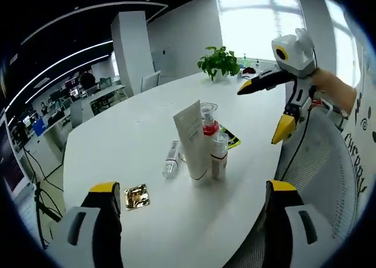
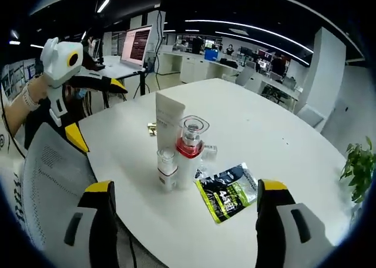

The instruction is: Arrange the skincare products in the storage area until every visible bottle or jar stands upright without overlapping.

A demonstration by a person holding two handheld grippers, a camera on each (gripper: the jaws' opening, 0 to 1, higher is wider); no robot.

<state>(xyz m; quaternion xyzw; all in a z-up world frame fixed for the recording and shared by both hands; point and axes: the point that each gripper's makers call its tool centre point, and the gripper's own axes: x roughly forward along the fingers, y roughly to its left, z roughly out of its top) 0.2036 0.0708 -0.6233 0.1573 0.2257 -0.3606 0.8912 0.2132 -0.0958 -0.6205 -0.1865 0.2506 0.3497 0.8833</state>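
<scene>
Office room, white round table (image 2: 282, 138). Near its edge stand a white tube (image 1: 191, 140), a red-collared bottle (image 2: 189, 150) and a small white bottle (image 2: 166, 169), close together; a clear bottle (image 1: 171, 159) lies flat beside them. Green-black sachet (image 2: 226, 191), print unreadable; gold sachet (image 1: 136, 196). Left gripper (image 1: 191, 193) and right gripper (image 2: 185, 190): jaws wide apart, nothing held.

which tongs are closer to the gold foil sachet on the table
Left. The gold foil sachet lies just beyond the open left tongs, by one fingertip. The open right tongs are across the upright bottles from it.
</scene>
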